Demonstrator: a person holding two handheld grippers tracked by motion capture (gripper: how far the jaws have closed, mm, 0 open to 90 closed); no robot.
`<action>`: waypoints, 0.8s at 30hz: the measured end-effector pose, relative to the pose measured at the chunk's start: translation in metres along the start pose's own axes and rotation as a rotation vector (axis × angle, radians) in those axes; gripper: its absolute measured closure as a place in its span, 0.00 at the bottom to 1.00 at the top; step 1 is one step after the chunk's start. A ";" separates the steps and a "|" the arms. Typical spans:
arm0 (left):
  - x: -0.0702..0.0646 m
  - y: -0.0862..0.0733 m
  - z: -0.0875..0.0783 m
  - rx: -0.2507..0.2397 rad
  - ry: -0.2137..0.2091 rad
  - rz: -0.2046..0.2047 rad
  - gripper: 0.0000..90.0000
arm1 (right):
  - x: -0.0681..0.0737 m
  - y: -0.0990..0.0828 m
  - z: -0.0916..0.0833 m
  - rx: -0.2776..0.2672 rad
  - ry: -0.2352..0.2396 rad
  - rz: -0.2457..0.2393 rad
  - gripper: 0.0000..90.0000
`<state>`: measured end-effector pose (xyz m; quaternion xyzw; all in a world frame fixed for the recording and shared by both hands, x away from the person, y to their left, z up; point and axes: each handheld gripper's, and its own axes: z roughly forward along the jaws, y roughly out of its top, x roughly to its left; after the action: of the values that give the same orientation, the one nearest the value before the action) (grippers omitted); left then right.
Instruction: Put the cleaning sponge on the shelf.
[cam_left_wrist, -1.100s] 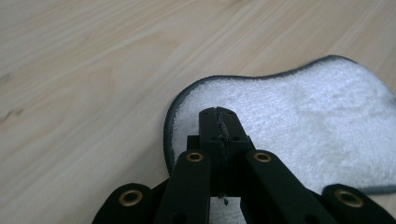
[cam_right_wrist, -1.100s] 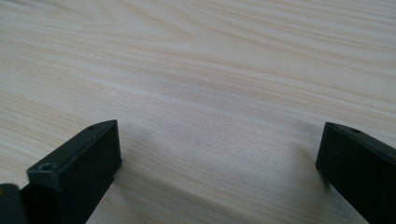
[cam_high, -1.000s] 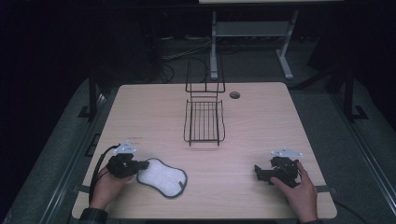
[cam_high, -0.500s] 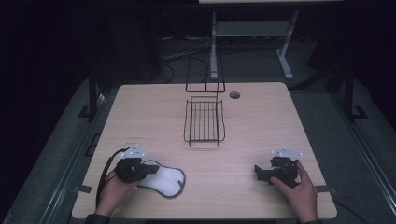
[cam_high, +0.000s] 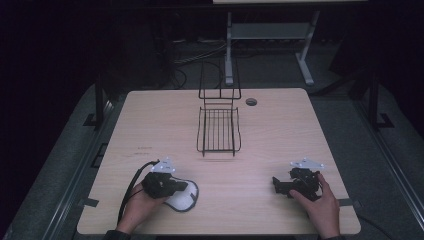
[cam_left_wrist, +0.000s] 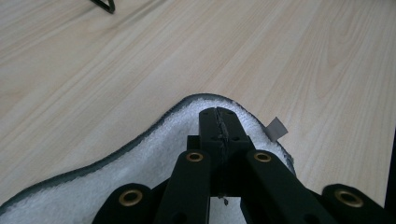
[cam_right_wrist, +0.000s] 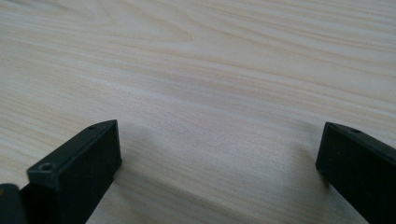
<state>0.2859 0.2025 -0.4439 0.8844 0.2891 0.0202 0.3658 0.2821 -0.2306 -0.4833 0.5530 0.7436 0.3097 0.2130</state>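
A white terry cloth (cam_high: 186, 199) with a dark hem lies near the table's front left. My left gripper (cam_high: 184, 186) sits on top of it, pointing right. In the left gripper view the jaws (cam_left_wrist: 219, 119) are pressed together at the cloth's (cam_left_wrist: 140, 158) hem, which peaks up around the tips; a small grey tag (cam_left_wrist: 277, 129) sticks out beside them. My right gripper (cam_high: 276, 185) rests at the front right, pointing left. Its jaws (cam_right_wrist: 219, 154) stand wide apart over bare wood, with nothing between them.
A black wire rack (cam_high: 218, 131) with an upright back stands at the table's (cam_high: 300, 130) middle, toward the far side; one corner of the rack (cam_left_wrist: 103, 4) shows in the left gripper view. A round cable hole (cam_high: 251, 101) lies right of it. Each gripper is held by a hand.
My left gripper has moved right across the cloth with its jaws shut, and the visible part of the cloth is narrower than before. The right gripper has stayed put.
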 end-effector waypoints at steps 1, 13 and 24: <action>0.000 0.000 0.001 0.006 0.000 0.003 1.00 | 0.000 0.000 0.000 0.000 0.000 0.000 0.00; 0.004 0.010 0.009 0.011 0.013 0.011 1.00 | 0.000 0.000 0.000 0.000 0.000 0.000 0.00; 0.024 0.031 0.024 0.006 0.049 0.022 1.00 | 0.000 0.000 0.000 0.000 0.000 -0.001 0.00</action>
<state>0.3268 0.1824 -0.4454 0.8879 0.2884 0.0451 0.3556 0.2821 -0.2307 -0.4834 0.5528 0.7438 0.3094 0.2132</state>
